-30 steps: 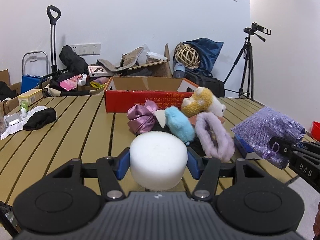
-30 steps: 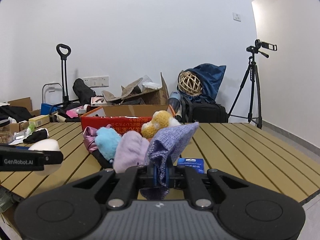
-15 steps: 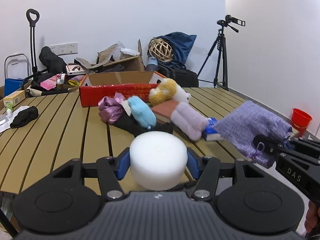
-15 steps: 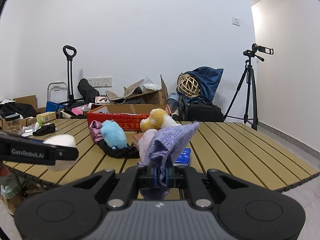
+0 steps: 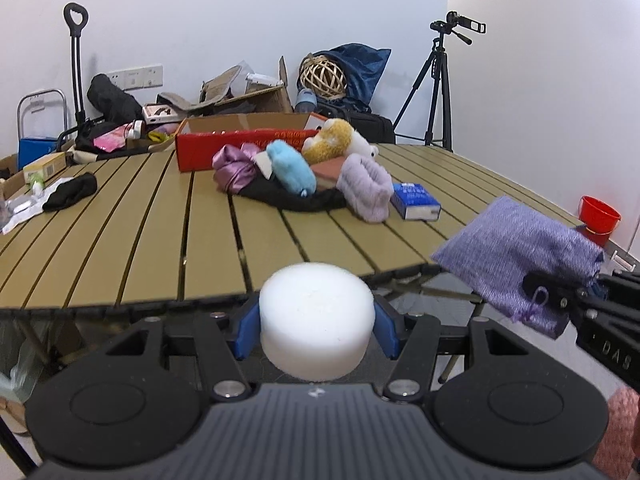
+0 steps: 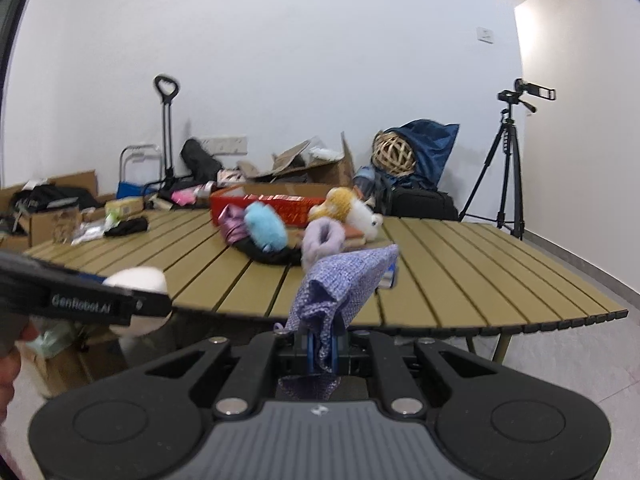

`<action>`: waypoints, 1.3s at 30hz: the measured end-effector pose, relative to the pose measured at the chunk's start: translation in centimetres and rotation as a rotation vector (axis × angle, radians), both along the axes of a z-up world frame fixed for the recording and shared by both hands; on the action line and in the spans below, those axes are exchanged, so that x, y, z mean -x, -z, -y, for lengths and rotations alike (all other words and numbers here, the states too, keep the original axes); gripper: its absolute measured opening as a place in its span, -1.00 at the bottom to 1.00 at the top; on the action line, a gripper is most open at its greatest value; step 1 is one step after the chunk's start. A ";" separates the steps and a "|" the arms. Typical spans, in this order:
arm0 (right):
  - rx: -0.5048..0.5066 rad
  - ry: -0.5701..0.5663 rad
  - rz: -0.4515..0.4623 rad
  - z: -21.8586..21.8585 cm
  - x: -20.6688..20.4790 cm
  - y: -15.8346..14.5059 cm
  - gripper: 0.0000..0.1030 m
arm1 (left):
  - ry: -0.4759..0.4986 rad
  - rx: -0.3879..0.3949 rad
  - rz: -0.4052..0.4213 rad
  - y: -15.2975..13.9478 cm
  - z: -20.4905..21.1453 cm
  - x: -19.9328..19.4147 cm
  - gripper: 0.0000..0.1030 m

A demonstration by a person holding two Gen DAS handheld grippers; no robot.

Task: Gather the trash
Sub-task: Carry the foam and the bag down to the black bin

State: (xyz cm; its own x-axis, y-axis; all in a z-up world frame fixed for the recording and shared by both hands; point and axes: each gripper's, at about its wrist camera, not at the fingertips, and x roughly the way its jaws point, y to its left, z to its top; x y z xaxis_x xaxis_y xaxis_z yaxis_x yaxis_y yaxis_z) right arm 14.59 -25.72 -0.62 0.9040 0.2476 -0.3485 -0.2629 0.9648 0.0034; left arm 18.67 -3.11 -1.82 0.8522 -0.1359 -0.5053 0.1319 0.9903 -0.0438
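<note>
Left tongs clench the white foam puck, right tongs pinch the purple pouch — both off the table, likely bound for disposal.

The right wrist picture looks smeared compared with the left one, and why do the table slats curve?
Right wrist view: motion blur softens the plush toys and the left claw. Left wrist view: sharper, with only the purple pouch slightly soft. Both views: the fisheye lens bows the table slats and darkens the corners.
</note>
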 end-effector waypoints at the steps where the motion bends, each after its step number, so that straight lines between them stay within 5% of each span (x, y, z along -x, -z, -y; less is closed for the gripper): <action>1: 0.012 -0.010 -0.010 -0.3 0.4 0.2 -0.86 | -0.002 -0.002 -0.004 0.1 -0.1 0.5 0.13; 19: 0.128 -0.181 -0.239 -6.2 3.0 6.0 -0.86 | -0.154 -0.013 -0.188 4.7 -6.7 5.0 0.12; 39: 0.193 -0.349 -0.449 -13.3 -1.3 11.7 -0.86 | -0.328 -0.013 -0.415 10.9 -13.1 3.2 0.11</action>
